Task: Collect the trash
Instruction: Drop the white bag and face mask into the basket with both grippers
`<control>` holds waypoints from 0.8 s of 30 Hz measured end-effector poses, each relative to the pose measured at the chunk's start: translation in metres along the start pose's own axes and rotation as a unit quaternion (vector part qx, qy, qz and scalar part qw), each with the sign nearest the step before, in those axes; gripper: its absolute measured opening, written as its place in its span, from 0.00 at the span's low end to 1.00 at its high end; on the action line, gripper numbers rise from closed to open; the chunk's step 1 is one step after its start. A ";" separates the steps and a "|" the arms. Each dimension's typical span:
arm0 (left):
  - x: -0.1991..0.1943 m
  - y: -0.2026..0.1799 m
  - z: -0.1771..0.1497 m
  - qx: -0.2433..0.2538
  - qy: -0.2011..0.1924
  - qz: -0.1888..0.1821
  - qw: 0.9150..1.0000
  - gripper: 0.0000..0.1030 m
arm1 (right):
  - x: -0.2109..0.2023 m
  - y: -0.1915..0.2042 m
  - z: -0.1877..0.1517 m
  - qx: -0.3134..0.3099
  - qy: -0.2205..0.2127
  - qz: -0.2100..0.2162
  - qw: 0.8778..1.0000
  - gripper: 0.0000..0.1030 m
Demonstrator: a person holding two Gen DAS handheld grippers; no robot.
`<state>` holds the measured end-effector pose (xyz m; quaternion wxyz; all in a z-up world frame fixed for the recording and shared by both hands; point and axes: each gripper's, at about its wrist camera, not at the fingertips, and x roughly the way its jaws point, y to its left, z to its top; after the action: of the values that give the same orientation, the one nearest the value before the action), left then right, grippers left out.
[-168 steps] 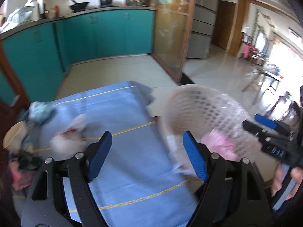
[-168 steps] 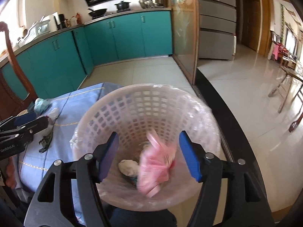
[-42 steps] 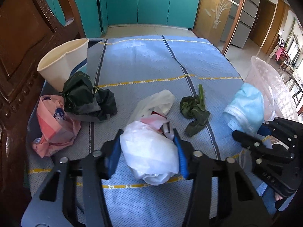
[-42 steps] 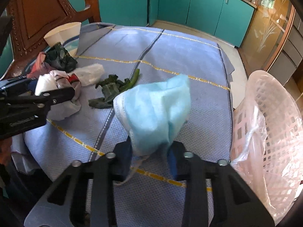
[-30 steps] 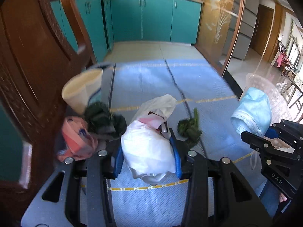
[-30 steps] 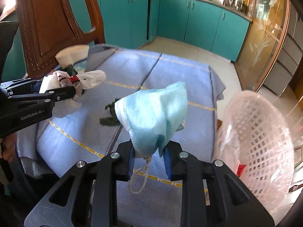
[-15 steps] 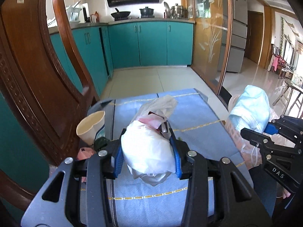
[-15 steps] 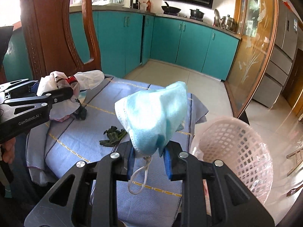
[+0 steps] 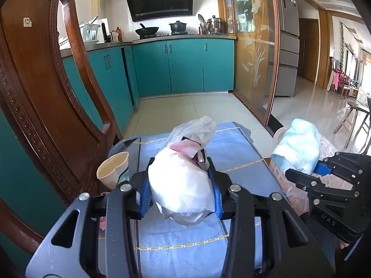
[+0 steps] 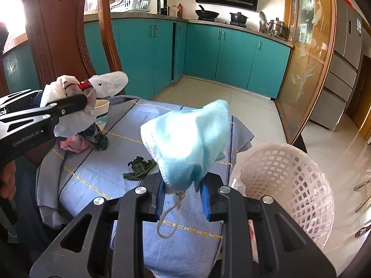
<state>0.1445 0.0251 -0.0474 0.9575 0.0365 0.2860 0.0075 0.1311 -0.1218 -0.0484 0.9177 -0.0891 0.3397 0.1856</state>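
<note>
Basket (image 10: 289, 180) contents hidden by its wall, paper cup (image 9: 113, 170) base behind left tool (image 9: 180, 192)

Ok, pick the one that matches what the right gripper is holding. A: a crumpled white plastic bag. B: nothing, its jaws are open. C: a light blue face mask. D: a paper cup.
C: in the right wrist view the right gripper is shut on the light blue face mask, whose ear loop dangles below the fingers; the white plastic bag sits in the left gripper.

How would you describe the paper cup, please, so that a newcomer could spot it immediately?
On the blue cloth-covered table, look to the corner beside the carved wooden chair. The cream paper cup stands upright there, behind crumpled dark and pink wrappers; it alone is rigid and open-topped.
</note>
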 end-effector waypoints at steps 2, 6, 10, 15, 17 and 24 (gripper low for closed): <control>-0.002 -0.003 0.002 0.002 -0.001 -0.001 1.000 0.41 | 0.000 0.000 0.000 0.001 0.001 -0.001 1.000 0.26; -0.001 -0.007 0.002 0.003 0.000 -0.009 1.000 0.41 | -0.001 -0.002 0.000 0.004 0.000 -0.002 1.000 0.26; 0.004 -0.013 0.003 0.000 0.010 -0.030 0.999 0.41 | -0.008 -0.017 -0.001 0.019 -0.012 -0.013 1.000 0.26; 0.013 -0.033 0.009 0.008 0.018 -0.055 0.998 0.41 | -0.025 -0.062 -0.007 0.062 -0.027 -0.046 0.997 0.26; 0.017 -0.044 0.012 0.011 0.020 -0.072 0.997 0.41 | -0.031 -0.081 -0.013 0.079 -0.030 -0.061 0.995 0.26; 0.043 -0.125 0.020 0.052 0.032 -0.164 0.985 0.41 | -0.051 -0.147 -0.050 0.144 -0.022 -0.118 0.982 0.26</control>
<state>0.1911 -0.0993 -0.0634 0.9330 0.0384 0.3182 -0.1638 0.1246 -0.2852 -0.0470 0.9436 0.0088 0.3300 0.0267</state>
